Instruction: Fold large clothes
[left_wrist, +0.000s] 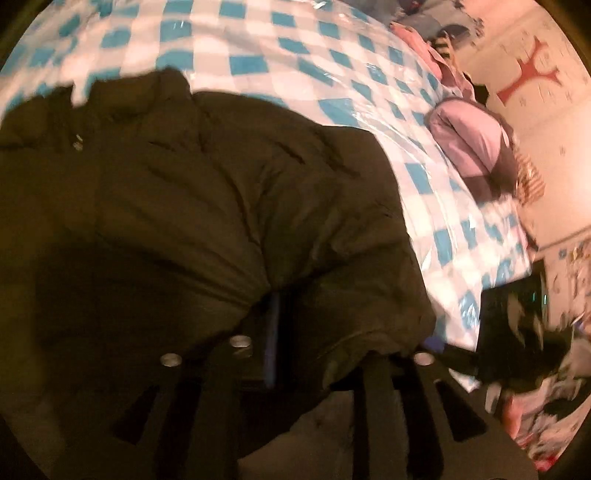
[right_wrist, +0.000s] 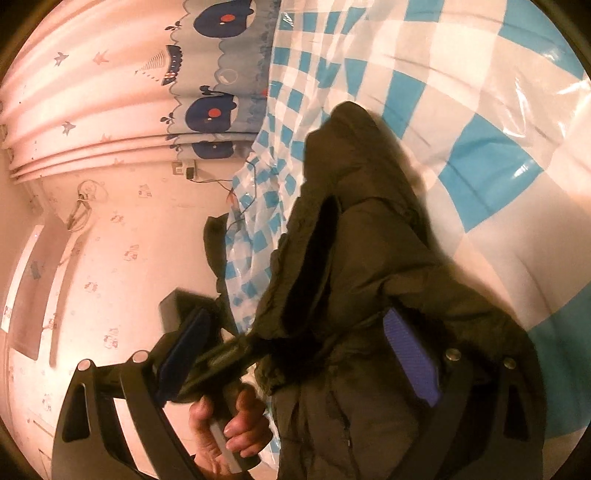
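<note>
Across the near edge of the bed with its blue-and-white checked plastic-covered sheet (left_wrist: 280, 55): dark olive puffer jacket (left_wrist: 192, 192), bunched. Left gripper (left_wrist: 321, 332) appears clamped on a jacket fold; right gripper (right_wrist: 306, 343) spread apart around fabric, not pinching. Close right fingers on the hem first, then lift both evenly, keep tension, lay flat. Beyond: pink patterned wall (right_wrist: 110, 240), whale-print curtain (right_wrist: 207, 74), folded lilac garment (left_wrist: 469, 144).
</note>
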